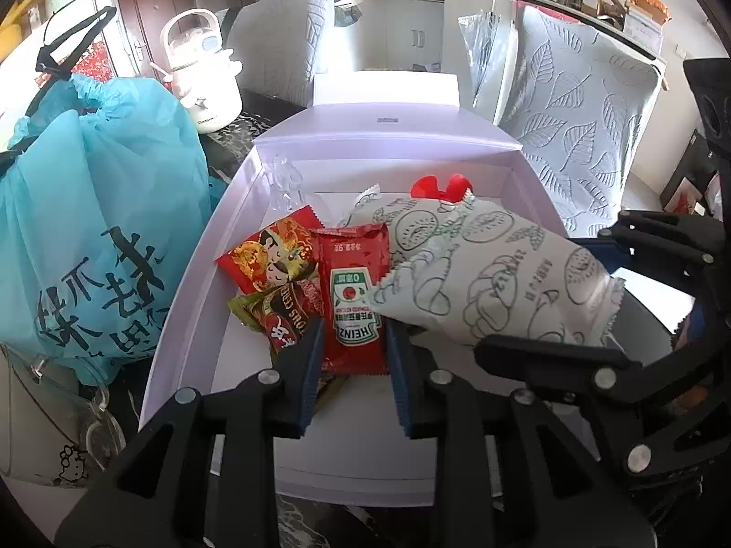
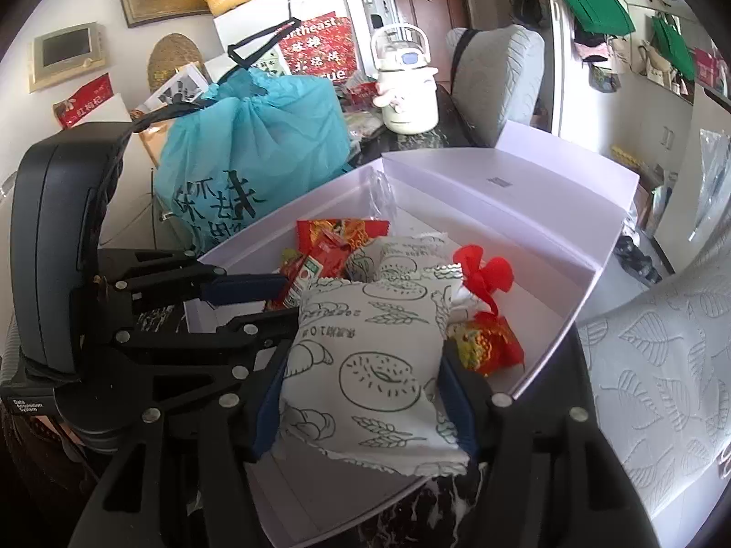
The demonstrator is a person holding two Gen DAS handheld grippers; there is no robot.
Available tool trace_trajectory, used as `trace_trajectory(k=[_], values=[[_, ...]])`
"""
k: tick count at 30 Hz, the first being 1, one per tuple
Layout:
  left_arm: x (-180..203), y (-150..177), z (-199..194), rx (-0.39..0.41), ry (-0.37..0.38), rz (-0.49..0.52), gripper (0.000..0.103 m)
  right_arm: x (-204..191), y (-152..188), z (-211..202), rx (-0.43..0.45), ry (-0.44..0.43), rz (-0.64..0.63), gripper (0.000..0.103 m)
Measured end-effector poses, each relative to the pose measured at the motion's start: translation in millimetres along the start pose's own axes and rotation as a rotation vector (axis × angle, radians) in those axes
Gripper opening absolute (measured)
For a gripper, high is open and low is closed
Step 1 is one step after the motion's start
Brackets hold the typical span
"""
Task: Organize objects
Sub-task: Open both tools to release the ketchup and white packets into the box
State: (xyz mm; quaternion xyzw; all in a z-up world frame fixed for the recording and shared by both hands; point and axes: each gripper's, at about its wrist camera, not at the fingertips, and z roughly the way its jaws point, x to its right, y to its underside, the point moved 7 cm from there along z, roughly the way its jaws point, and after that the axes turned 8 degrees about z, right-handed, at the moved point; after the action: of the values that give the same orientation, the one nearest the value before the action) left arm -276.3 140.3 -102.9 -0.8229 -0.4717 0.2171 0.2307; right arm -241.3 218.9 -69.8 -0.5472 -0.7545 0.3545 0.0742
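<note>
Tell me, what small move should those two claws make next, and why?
Probably open both claws and let go: the left claw has the red ketchup sachet and the right claw the white bread-printed packet, both already low over the pale open box.

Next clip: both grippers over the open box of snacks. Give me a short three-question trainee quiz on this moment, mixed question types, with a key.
1. True or false: the Heinz ketchup sachet lies between the left gripper fingers.
2. What sits between the right gripper fingers?
A. blue drawstring bag
B. white bread packet
C. cream kettle
3. Fill in: the snacks lie inside a pale ____ box.

Key:
1. True.
2. B, the white bread packet printed with bagels and croissants.
3. Lilac; its lid stands open behind.
</note>
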Motion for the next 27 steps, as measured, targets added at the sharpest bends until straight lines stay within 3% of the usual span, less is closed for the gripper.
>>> trace_trajectory(k=[6,10,16,27], values=[[1.3,1.2,0.6,-0.022,-0.044,0.021,0.032,2.4,2.0,-6.0,0.002,0.051,0.012,0.067],[-1.0,0.7,-3.4,-0.025,-0.050,0.006,0.040,4.6,1.9,-16.3,0.018,0.077,0.034,0.072],[-7.6,-5.7,-24.9,0.035,-0.060,-0.020,0.056,8.6,3.3,-31.6,0.039,0.112,0.080,0.074],[-25.8,-13.9,-64.8,0.113,-0.086,-0.091,0.068,5.2,1.2,-61.1,0.079,0.169,0.139,0.077]])
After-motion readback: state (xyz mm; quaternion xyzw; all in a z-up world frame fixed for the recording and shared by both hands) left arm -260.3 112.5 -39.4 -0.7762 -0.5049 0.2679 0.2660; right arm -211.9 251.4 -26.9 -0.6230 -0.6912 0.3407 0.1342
